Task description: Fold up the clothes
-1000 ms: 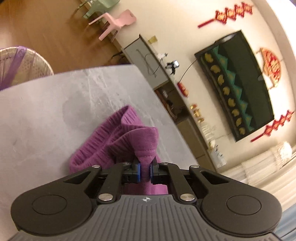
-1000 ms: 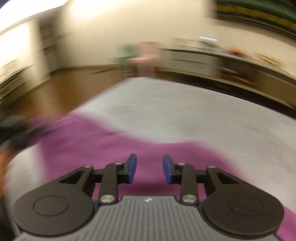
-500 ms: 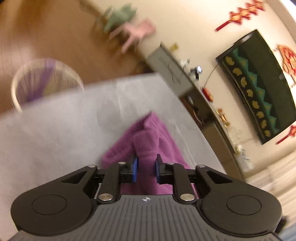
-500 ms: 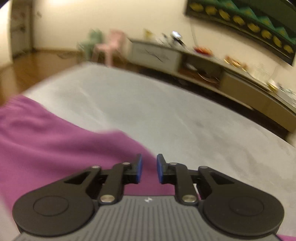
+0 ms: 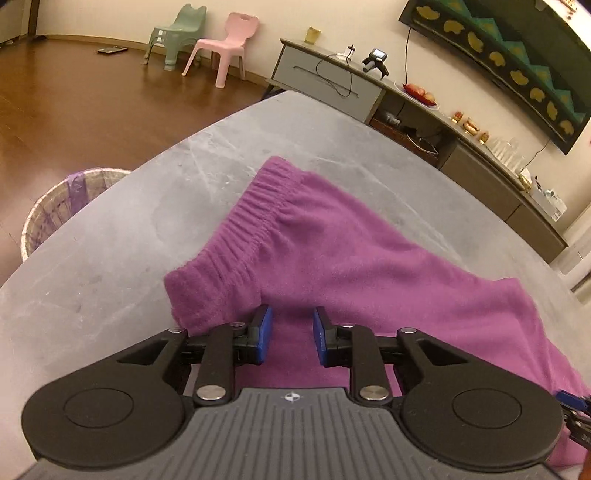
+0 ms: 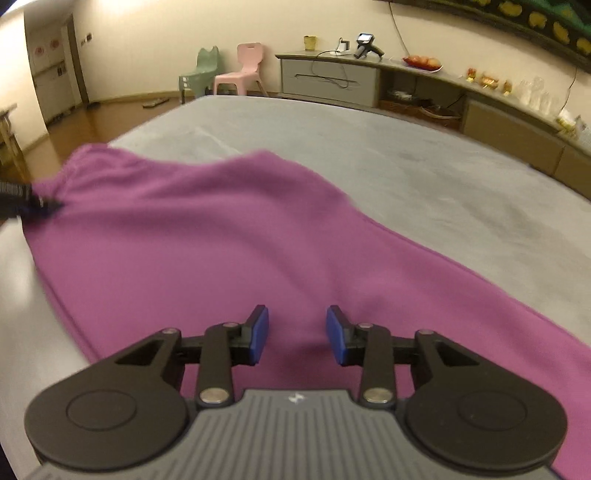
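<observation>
Purple knit trousers (image 5: 351,251) lie spread on the grey table (image 5: 129,229), with the ribbed waistband (image 5: 243,236) at their left end. My left gripper (image 5: 291,325) hovers over the near waistband corner. Its jaws are opening, with cloth below them and none pinched between the pads. In the right wrist view the trousers (image 6: 207,229) stretch from the far left to the near right across the table (image 6: 424,155). My right gripper (image 6: 297,325) hangs over the trouser leg, its jaws opening, with nothing gripped. The left gripper (image 6: 33,201) shows at the waistband, and a blue right fingertip (image 5: 572,402) at the lower right edge.
A wicker basket (image 5: 70,210) with purple cloth in it stands on the wood floor beyond the table's left edge. A pink chair (image 5: 225,48) and a green chair (image 5: 177,33) stand by the far wall. A long grey sideboard (image 5: 406,103) runs behind the table.
My left gripper has let go of the bunched waistband, which now lies flat, and has rolled and drawn back. My right gripper has moved along the trousers, its jaws wider than half a second ago.
</observation>
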Demonstrator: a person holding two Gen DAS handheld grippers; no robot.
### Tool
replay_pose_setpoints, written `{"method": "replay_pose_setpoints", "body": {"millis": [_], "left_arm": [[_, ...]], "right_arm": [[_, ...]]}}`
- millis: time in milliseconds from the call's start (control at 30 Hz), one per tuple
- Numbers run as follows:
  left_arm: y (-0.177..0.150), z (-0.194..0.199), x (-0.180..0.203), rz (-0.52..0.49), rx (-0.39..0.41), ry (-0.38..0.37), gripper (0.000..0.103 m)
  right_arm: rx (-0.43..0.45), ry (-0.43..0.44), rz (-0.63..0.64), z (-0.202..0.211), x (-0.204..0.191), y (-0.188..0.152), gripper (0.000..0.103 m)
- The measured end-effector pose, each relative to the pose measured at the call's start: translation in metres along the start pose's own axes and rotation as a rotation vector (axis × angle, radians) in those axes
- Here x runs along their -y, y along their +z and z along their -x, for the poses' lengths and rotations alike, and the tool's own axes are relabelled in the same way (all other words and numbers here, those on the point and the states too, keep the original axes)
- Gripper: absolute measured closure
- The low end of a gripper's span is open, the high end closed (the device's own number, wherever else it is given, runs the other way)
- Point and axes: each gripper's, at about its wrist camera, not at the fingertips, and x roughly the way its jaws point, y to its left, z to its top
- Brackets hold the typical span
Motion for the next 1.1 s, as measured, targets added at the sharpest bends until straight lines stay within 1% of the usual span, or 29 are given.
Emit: {"method": "replay_pose_setpoints", "body": {"millis": [33, 67, 100, 167, 233, 267, 333, 367, 400, 433, 500, 533, 567, 633, 667, 700, 733, 767, 800, 833, 867, 900, 933, 1000, 1067, 1100], "left_arm": [[-0.002, 0.005, 0.008, -0.019, 0.011, -0.039, 0.071], [-0.005, 0.008, 0.015, -0.045, 0.012, -0.064, 0.069], [-0.008, 0.006, 0.023, -0.076, 0.000, -0.069, 0.068], [-0.013, -0.009, 0.038, -0.143, -0.055, -0.003, 0.068], [-0.013, -0.016, 0.044, -0.178, -0.061, 0.044, 0.068], [-0.014, -0.014, 0.045, -0.170, -0.057, 0.045, 0.068], [-0.020, -0.003, 0.046, -0.142, -0.030, 0.028, 0.068], [-0.023, 0.001, 0.050, -0.141, -0.019, 0.015, 0.066], [-0.025, 0.004, 0.056, -0.157, -0.013, -0.004, 0.063], [-0.027, 0.004, 0.063, -0.176, -0.019, -0.008, 0.063], [-0.036, -0.010, 0.075, -0.229, -0.091, 0.049, 0.063], [-0.038, -0.013, 0.080, -0.241, -0.105, 0.065, 0.063], [-0.038, -0.012, 0.084, -0.245, -0.095, 0.065, 0.063], [-0.039, -0.007, 0.093, -0.246, -0.071, 0.051, 0.063], [-0.039, 0.000, 0.098, -0.236, -0.051, 0.022, 0.063], [-0.039, 0.007, 0.102, -0.225, -0.031, -0.007, 0.061], [-0.040, 0.013, 0.110, -0.221, -0.016, -0.038, 0.058], [-0.041, 0.017, 0.122, -0.223, -0.006, -0.071, 0.058], [-0.044, 0.021, 0.137, -0.232, -0.005, -0.110, 0.058], [-0.049, 0.024, 0.155, -0.249, -0.015, -0.157, 0.056], [-0.055, 0.027, 0.176, -0.271, -0.028, -0.203, 0.055], [-0.063, 0.029, 0.199, -0.296, -0.045, -0.247, 0.050], [-0.071, 0.030, 0.224, -0.318, -0.064, -0.292, 0.046], [-0.090, 0.031, 0.278, -0.365, -0.105, -0.384, 0.043], [-0.109, 0.033, 0.335, -0.406, -0.154, -0.481, 0.041], [-0.118, 0.033, 0.364, -0.424, -0.178, -0.525, 0.039]], "right_arm": [[0.018, -0.023, -0.006, 0.014, 0.009, -0.007, 0.068], [0.037, -0.039, -0.018, 0.027, 0.019, -0.014, 0.067], [0.041, -0.061, -0.038, 0.037, 0.030, -0.022, 0.064], [0.022, -0.111, -0.083, 0.048, 0.054, -0.039, 0.063], [-0.023, -0.163, -0.119, 0.053, 0.078, -0.060, 0.063], [-0.015, -0.165, -0.143, 0.058, 0.089, -0.069, 0.054], [-0.005, -0.184, -0.215, 0.077, 0.112, -0.083, 0.055], [0.014, -0.201, -0.248, 0.087, 0.122, -0.089, 0.056], [0.045, -0.211, -0.281, 0.098, 0.132, -0.094, 0.057], [0.065, -0.224, -0.320, 0.107, 0.145, -0.099, 0.058], [0.031, -0.278, -0.367, 0.110, 0.170, -0.109, 0.058], [-0.003, -0.300, -0.391, 0.108, 0.184, -0.116, 0.058], [0.002, -0.299, -0.405, 0.109, 0.195, -0.121, 0.060], [0.055, -0.299, -0.467, 0.132, 0.220, -0.126, 0.062], [0.083, -0.302, -0.502, 0.144, 0.234, -0.128, 0.059], [0.110, -0.304, -0.537, 0.157, 0.247, -0.130, 0.049], [0.135, -0.342, -0.593, 0.171, 0.267, -0.135, 0.044], [0.160, -0.397, -0.658, 0.186, 0.291, -0.141, 0.042], [0.160, -0.450, -0.711, 0.194, 0.315, -0.148, 0.042], [0.150, -0.502, -0.758, 0.200, 0.339, -0.155, 0.042], [0.125, -0.536, -0.787, 0.200, 0.360, -0.163, 0.040], [0.095, -0.542, -0.803, 0.197, 0.375, -0.171, 0.040], [0.081, -0.523, -0.812, 0.191, 0.383, -0.178, 0.040], [0.066, -0.472, -0.828, 0.178, 0.395, -0.191, 0.042], [0.059, -0.435, -0.821, 0.167, 0.397, -0.194, 0.042], [0.057, -0.418, -0.815, 0.162, 0.397, -0.194, 0.041]]}}
